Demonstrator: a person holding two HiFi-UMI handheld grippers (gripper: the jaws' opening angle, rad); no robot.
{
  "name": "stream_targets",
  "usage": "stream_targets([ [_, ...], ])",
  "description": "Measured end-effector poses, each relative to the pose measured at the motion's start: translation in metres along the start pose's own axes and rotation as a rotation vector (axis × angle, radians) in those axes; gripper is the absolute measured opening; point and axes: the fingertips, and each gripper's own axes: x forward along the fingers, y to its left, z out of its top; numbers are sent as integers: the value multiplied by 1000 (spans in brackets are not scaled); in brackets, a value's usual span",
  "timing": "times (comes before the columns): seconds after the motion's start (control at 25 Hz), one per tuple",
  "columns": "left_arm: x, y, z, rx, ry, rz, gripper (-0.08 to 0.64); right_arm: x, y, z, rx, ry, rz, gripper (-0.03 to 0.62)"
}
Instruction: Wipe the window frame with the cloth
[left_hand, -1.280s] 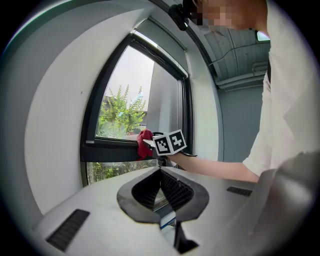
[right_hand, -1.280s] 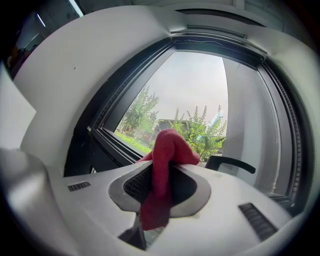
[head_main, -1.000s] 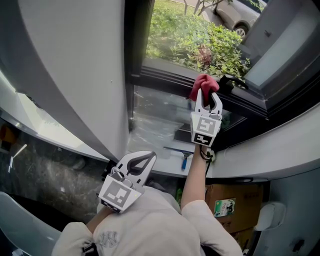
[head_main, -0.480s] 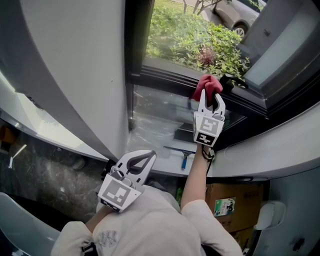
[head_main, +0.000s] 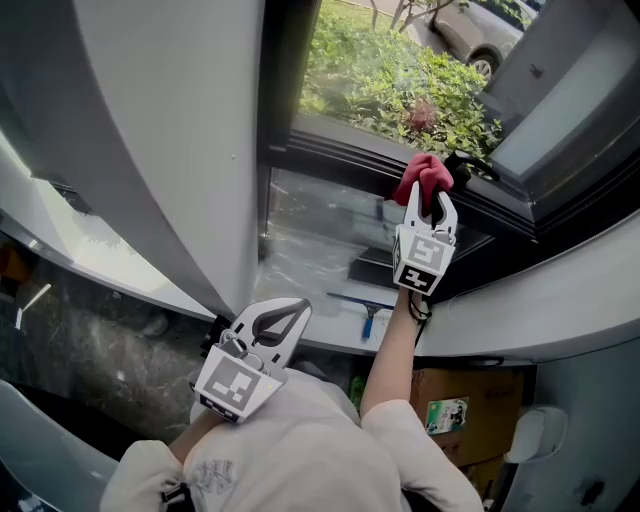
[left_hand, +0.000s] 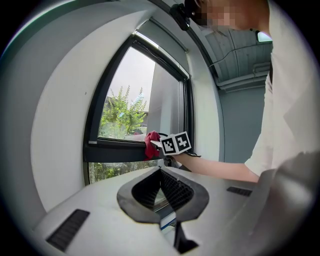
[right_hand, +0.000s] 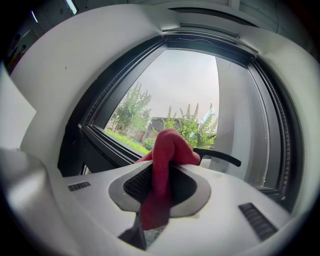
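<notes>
A dark window frame (head_main: 335, 150) crosses the upper middle of the head view, its lower bar slanting down to the right. Right of centre, the right claw (head_main: 427, 196) is clamped on a red cloth (head_main: 422, 172) touching that bar, beside a black handle (head_main: 472, 163). The left claw (head_main: 284, 320), jaws together and empty, sits well apart at lower left. Wiping should follow the bar's length.

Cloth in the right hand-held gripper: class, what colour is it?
The cloth is plain red, clearest in the right gripper view.
</notes>
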Motion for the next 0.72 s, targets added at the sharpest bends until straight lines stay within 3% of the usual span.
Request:
stream_targets([
  [0.72, -2, 3, -7, 26, 19, -5, 9, -2, -12, -6, 5, 5, -29, 86],
])
